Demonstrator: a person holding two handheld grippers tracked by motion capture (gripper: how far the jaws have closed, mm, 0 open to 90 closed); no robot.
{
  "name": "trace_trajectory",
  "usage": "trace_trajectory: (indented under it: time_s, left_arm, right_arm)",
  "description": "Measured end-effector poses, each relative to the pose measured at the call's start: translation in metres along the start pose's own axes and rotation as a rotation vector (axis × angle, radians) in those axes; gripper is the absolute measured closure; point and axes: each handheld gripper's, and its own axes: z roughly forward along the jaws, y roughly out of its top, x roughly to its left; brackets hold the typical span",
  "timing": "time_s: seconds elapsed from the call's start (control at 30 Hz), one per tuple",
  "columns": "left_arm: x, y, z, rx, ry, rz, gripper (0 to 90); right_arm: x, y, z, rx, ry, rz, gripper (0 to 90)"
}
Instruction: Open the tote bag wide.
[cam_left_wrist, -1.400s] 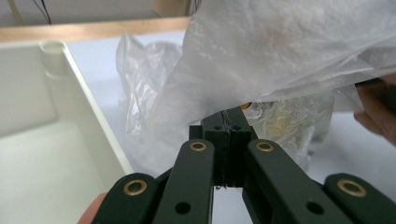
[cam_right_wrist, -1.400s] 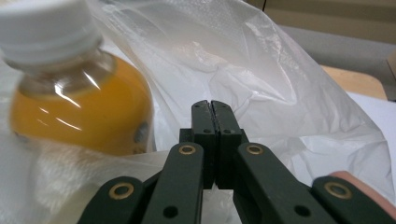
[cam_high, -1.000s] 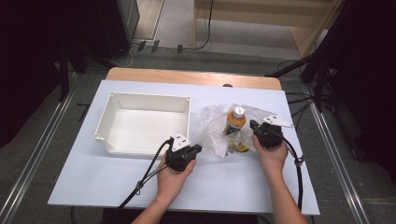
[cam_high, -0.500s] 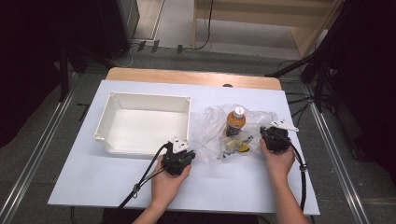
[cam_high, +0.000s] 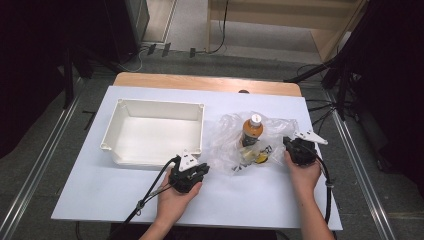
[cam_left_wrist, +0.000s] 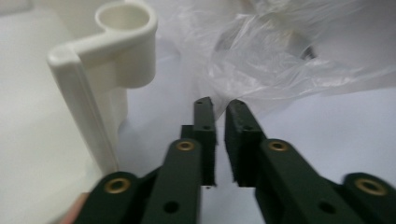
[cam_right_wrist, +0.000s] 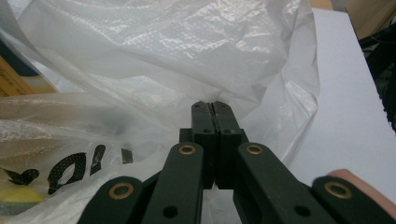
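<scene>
My left tongs (cam_left_wrist: 219, 109) stand slightly parted, a narrow gap between the jaws and nothing in it, tips just short of the clear plastic bag (cam_left_wrist: 280, 60). My right tongs (cam_right_wrist: 213, 112) are pressed together; whether a fold of the bag (cam_right_wrist: 187, 56) is pinched between them I cannot tell, though the film lies right against the tips.

Change noted: in the last second both hands have drawn back toward me. The left tongs (cam_high: 189, 172), earlier at the bag's left edge, now sit on the desk (cam_high: 260, 197) below the white tray's (cam_high: 152, 107) near right corner. The right tongs (cam_high: 299, 150) have slid out to the bag's right edge.

The bag (cam_high: 232, 135) lies right of the tray with an orange-capped bottle (cam_high: 252, 129) upright inside and small items beside it.

Judgement: a release or re-grip; the bag's contents remain inside.
</scene>
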Motion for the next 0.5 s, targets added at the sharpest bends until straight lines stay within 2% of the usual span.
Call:
trace_trajectory:
  time_s: [0.07,0.17,0.3,0.4,0.5]
  left_arm:
    - [0.000,0.000,-0.003,-0.039,-0.038,-0.017,67.6]
    - [-0.006,0.002,-0.011,-0.100,-0.082,-0.013,51.8]
    - [-0.013,0.012,-0.016,-0.134,-0.127,-0.017,29.9]
    - [-0.019,0.018,-0.021,-0.183,-0.126,0.005,23.4]
    - [-0.021,0.026,-0.022,-0.203,-0.101,0.009,18.3]
  right_arm:
    - [0.001,0.001,-0.001,-0.010,0.007,-0.006,90.0]
    - [0.002,0.002,-0.002,-0.031,0.020,-0.013,90.0]
    - [0.005,0.002,-0.002,-0.044,0.033,-0.016,90.0]
    - [0.008,0.002,-0.002,-0.046,0.038,-0.027,90.0]
    - [0.010,0.001,-0.002,-0.050,0.042,-0.035,90.0]
